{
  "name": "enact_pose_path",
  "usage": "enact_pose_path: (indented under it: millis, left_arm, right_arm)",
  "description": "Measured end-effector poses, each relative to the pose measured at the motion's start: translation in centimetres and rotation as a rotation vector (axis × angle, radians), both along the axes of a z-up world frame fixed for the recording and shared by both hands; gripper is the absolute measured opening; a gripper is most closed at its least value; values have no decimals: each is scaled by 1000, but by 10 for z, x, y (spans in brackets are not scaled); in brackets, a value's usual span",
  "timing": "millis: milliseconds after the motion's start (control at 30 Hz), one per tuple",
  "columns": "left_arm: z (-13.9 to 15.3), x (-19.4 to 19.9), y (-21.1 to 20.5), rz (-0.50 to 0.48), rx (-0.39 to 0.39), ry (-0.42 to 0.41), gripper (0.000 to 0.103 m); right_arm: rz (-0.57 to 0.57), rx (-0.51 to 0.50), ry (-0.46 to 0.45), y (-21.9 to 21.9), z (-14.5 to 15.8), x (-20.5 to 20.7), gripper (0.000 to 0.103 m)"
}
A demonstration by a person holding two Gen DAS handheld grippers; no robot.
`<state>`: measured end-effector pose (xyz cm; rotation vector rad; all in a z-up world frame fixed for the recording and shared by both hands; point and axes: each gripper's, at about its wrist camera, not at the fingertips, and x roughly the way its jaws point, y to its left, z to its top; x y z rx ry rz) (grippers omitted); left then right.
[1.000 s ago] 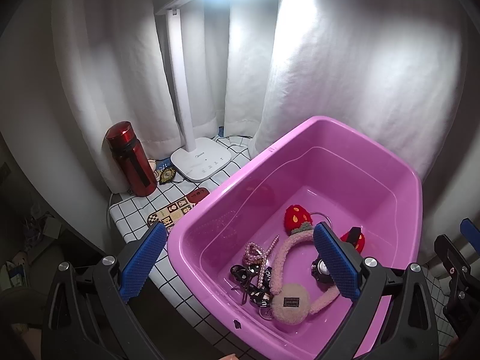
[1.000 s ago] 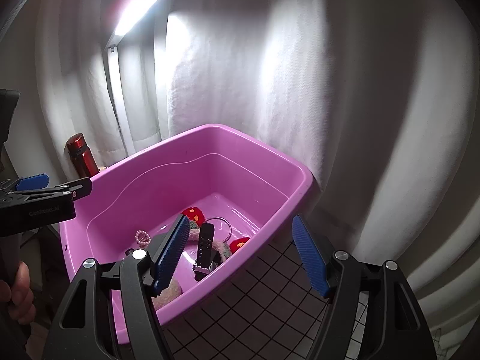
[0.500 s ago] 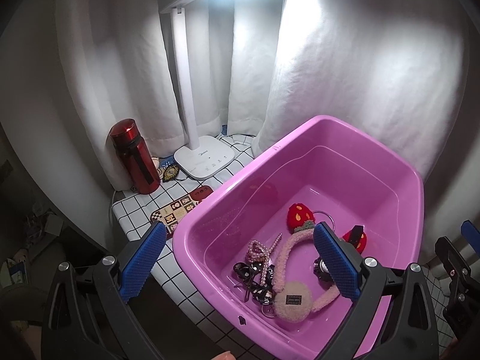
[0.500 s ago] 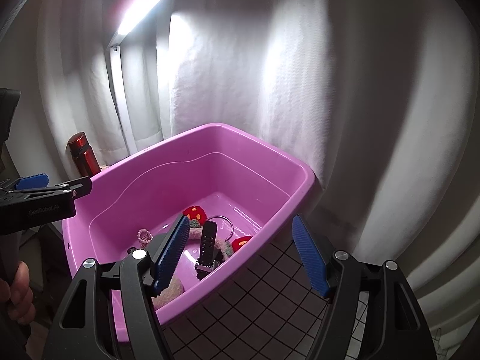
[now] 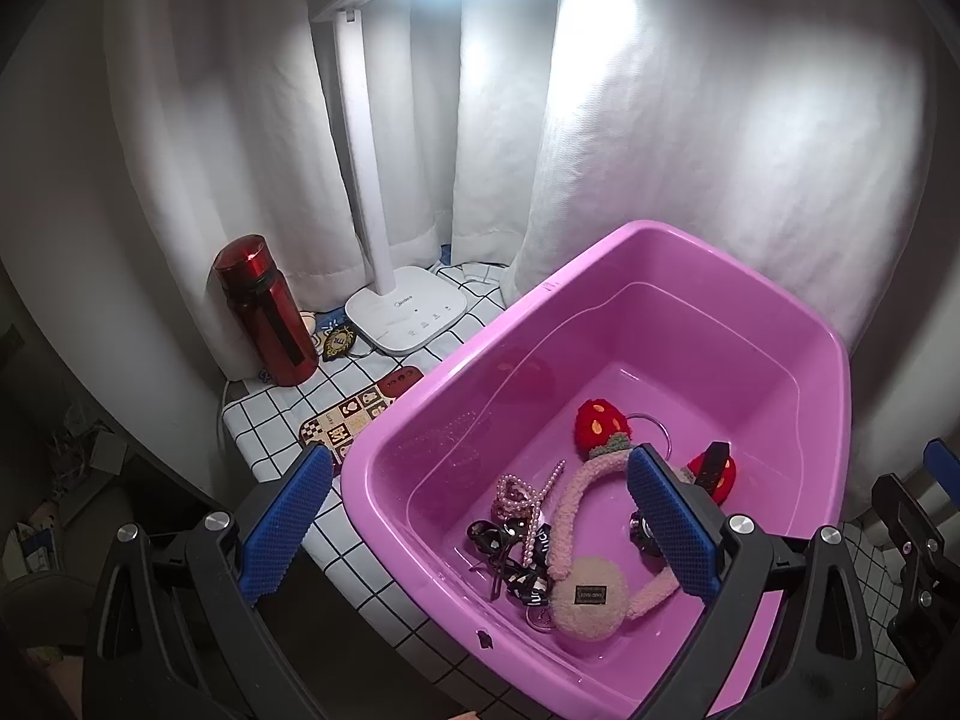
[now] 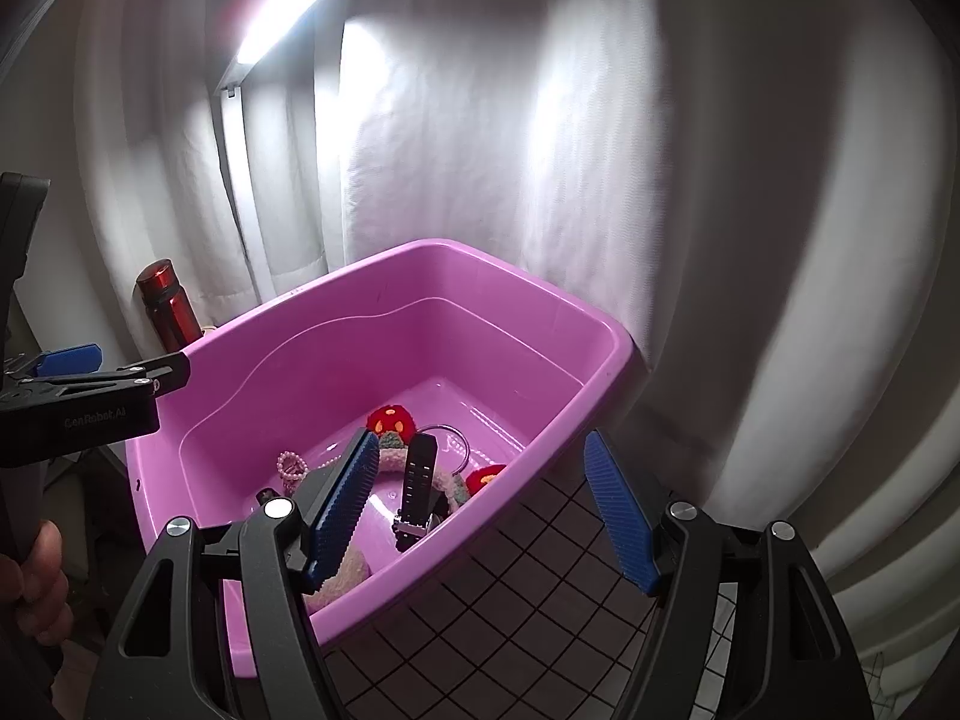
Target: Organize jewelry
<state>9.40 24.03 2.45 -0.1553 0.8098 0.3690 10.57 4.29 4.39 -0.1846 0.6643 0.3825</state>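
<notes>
A pink plastic tub point(image 5: 708, 252) point(image 6: 606, 372) stands on a checked table. Inside lie a fuzzy pink headband point(image 5: 576, 504), a pearl hair clip point(image 5: 519, 495), black hair clips point(image 5: 498, 546), two red strawberry clips point(image 5: 600, 423), a metal ring and a black watch point(image 6: 419, 483). My left gripper point(image 5: 480, 525) is open and empty, held above the tub's near left corner. My right gripper point(image 6: 486, 510) is open and empty, straddling the tub's near right rim.
A red bottle point(image 5: 267, 312) and a white desk lamp base point(image 5: 405, 315) stand at the back left beside small trinkets and a patterned coaster point(image 5: 354, 414). White curtains hang behind. The table's left edge drops off near the bottle.
Both grippers have shifted only slightly; the left view has drifted a little so the tub and bottle sit further right. Nothing was taken or let go.
</notes>
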Motion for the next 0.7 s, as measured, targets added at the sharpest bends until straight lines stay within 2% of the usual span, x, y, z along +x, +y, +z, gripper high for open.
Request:
enact_pose_path:
  millis: [700]
  left_arm:
    - [-9, 0, 1, -15, -34, 17, 97]
  right_arm:
    - [-2, -7, 11, 2, -4, -1, 68]
